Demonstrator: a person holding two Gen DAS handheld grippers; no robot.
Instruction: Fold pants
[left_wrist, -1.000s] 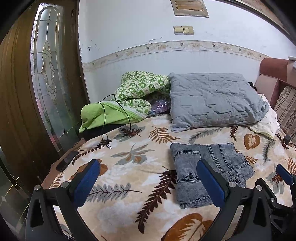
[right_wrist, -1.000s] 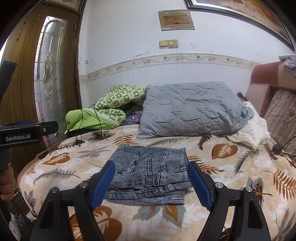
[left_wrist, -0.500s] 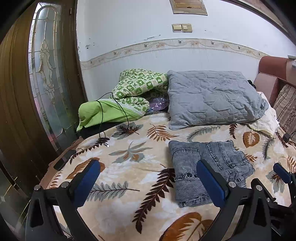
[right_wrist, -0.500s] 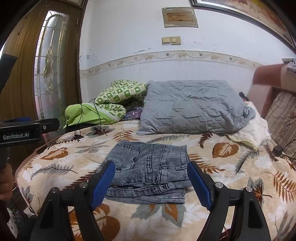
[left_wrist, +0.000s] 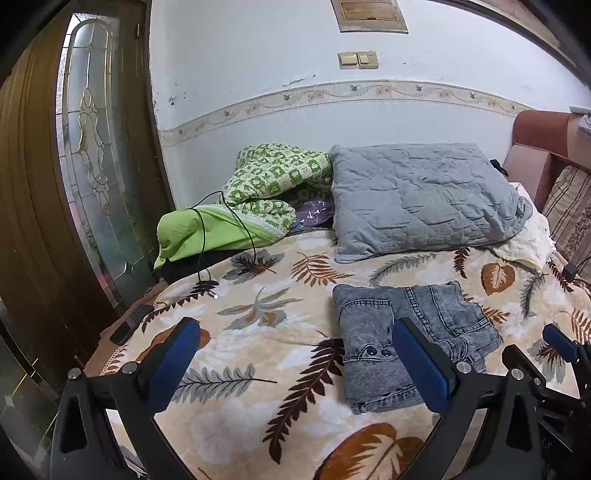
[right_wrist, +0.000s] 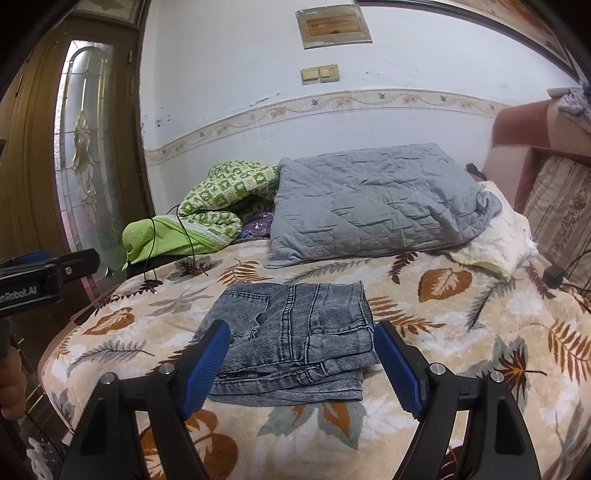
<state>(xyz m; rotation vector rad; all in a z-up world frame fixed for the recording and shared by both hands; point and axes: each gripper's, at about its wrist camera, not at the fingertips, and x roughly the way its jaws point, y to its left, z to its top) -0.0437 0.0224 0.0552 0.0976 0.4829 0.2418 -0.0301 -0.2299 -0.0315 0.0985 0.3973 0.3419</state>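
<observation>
Pants folded on bed.
Pants (right_wrist: 291, 332) lie folded on blanket (right_wrist: 461, 325); left gripper (left_wrist: 303, 365) and right gripper (right_wrist: 303, 365) are held agape, empty.

partial "nRobot.AI" on left claw (right_wrist: 48, 273) body

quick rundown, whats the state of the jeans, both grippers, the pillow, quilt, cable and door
jeans: folded into a compact stack, lying flat on the leaf-print blanket
left gripper: open, empty
right gripper: open, empty, jeans seen between its fingers
grey pillow: lying against the wall, wrinkled
green quilt: bunched up
black cable: loose, draped over the green bundle
door: shut, as far as shows
</observation>
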